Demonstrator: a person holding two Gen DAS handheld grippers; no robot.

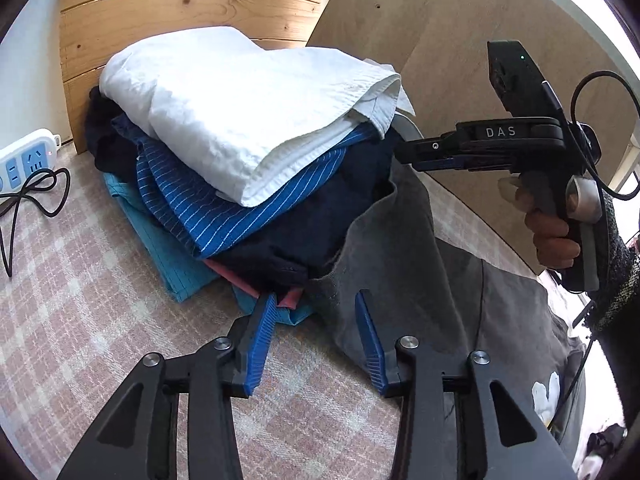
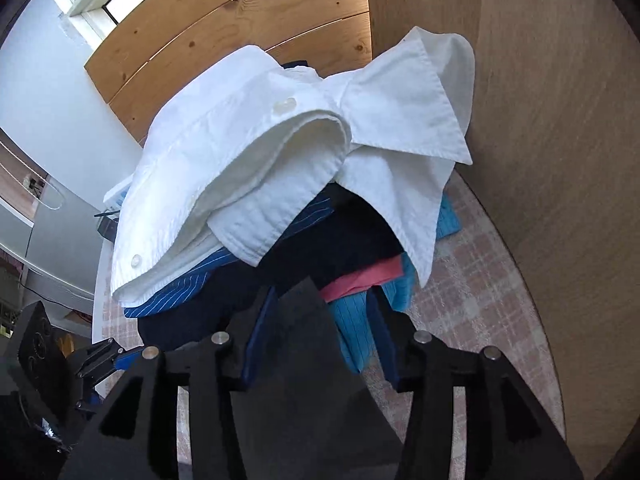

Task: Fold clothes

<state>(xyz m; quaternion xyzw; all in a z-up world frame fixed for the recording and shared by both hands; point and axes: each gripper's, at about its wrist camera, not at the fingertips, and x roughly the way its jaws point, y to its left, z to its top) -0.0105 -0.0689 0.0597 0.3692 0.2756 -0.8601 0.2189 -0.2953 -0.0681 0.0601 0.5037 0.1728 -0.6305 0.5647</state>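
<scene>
A stack of folded clothes sits at 12 o'clock on the plaid cover, against a wooden headboard. On top lies a white shirt, its collar toward 2 o'clock; beneath it come a blue striped shirt, dark navy pieces, a pink one and a teal one. A grey garment lies at 3 o'clock of the stack, its upper edge resting against the navy layer. The left claw is spread wide with nothing in it, low at 6 o'clock, its right finger over the grey cloth. The right claw has the grey garment's fabric between its blue pads; whether it pinches firmly I cannot tell. A power strip lies at 9 o'clock.
</scene>
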